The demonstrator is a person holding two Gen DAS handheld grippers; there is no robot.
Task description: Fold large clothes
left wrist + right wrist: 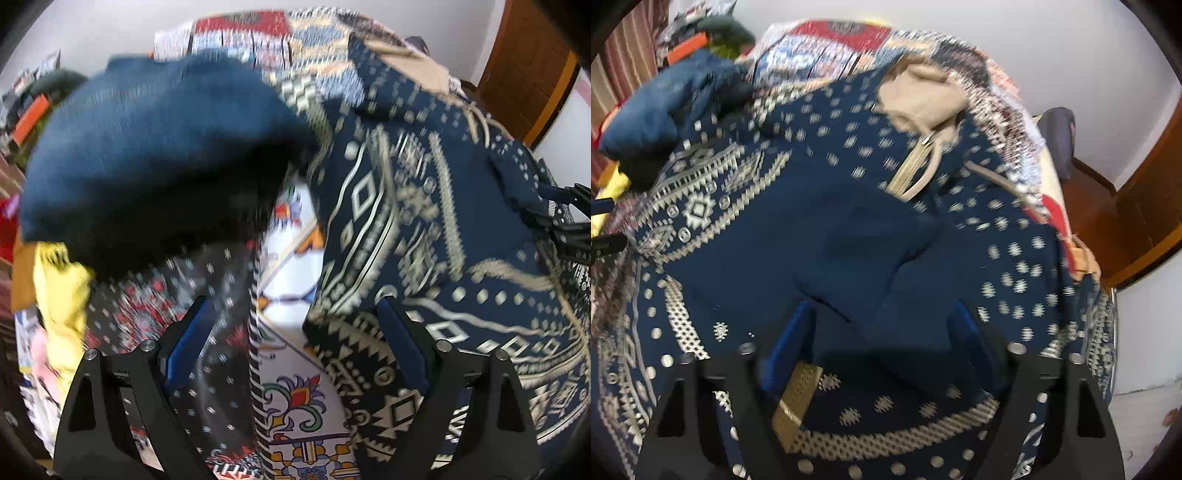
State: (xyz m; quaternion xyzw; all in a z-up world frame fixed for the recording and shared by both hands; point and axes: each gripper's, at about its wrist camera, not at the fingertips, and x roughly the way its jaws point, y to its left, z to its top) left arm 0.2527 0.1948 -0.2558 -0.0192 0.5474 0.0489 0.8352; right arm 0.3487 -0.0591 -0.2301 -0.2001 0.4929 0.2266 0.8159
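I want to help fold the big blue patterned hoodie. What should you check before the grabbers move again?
1. Left gripper open: ok.
2. Left gripper holding nothing: ok, only bedding shows between its fingers.
3. Right gripper over the navy patterned hoodie: ok.
4. Right gripper pinching cloth: cannot tell; a plain navy fold lies between the fingers, but the picture is blurred.
5. Hoodie lying flat: not ok, it is bunched.
6. Blue denim garment clear of the hoodie: not ok, it lies against it.

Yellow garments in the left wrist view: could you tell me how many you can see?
1: a yellow garment lies crumpled at the left edge, below the plain blue cushion. Others may be hidden under the clothes.
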